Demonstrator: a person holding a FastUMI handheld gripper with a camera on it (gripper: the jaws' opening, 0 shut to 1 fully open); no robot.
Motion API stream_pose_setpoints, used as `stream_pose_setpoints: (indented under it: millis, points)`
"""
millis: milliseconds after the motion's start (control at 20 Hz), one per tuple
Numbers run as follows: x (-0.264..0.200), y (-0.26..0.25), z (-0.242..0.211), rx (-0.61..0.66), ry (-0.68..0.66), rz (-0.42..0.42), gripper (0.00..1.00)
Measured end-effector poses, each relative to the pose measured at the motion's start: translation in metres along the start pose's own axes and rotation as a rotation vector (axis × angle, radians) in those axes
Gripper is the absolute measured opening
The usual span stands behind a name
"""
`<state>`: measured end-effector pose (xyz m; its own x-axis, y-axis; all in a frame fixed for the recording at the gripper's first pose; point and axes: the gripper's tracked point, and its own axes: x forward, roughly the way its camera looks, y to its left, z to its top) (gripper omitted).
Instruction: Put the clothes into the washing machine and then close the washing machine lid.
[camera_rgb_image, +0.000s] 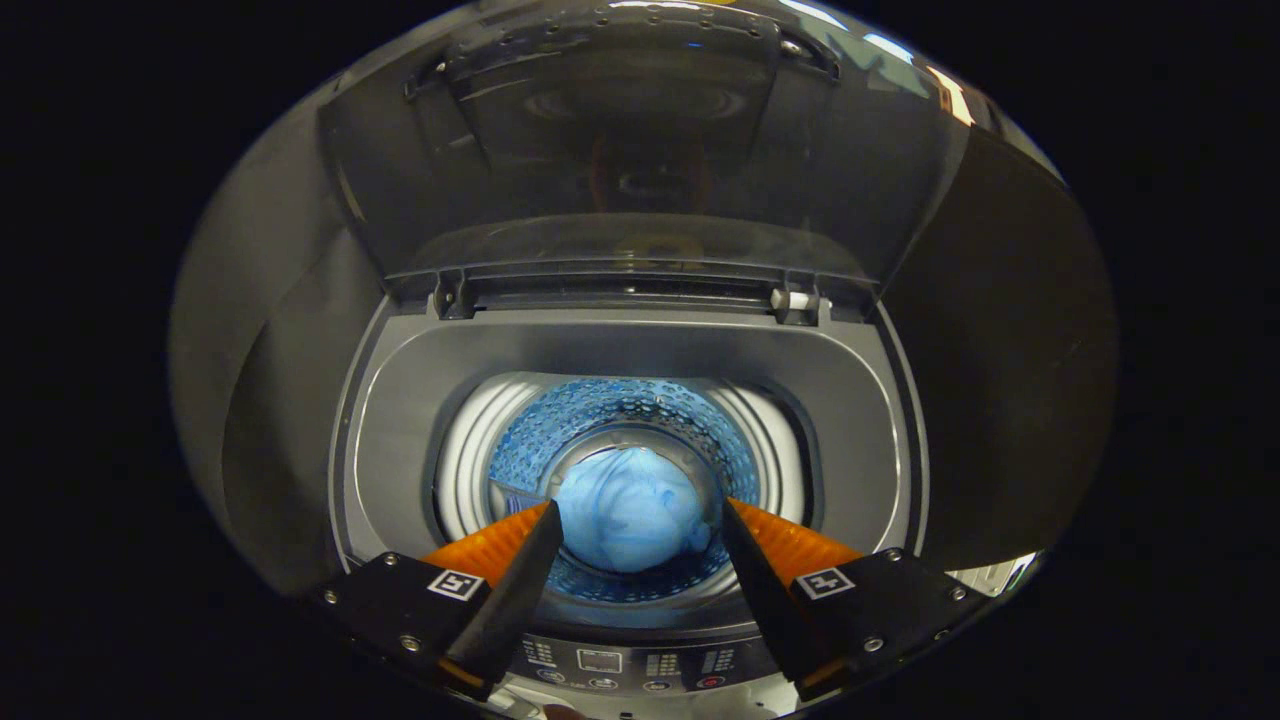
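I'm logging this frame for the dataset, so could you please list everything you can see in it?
Washing machine: one, grey top-loader, directly below the gripper.
Lid: one, dark and see-through, standing open on its hinges at the far side of the opening.
Drum: one, perforated, lit blue, down inside the opening.
Clothes: one light blue bundle, lying in the drum, seen between the fingers and beyond them.
Control panel: one, grey with buttons, along the near edge of the machine, under the fingers.
Gripper: one, fingers spread apart over the drum opening and pressing on nothing.
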<state>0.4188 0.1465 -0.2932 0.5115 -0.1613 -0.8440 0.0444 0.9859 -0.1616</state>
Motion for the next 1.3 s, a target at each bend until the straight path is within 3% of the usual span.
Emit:
stream_pose_setpoints:
  millis: [350,900,1150,1300]
  points:
    - [-0.047,-0.006,0.047,0.002,-0.136,-0.059,0.98]
    - [-0.18,-0.038,0.199,0.113,-0.466,-0.124,0.97]
    - [-0.192,-0.044,0.258,0.124,-0.52,-0.118,0.97]
    - [-0.176,-0.042,0.281,0.114,-0.506,-0.102,0.97]
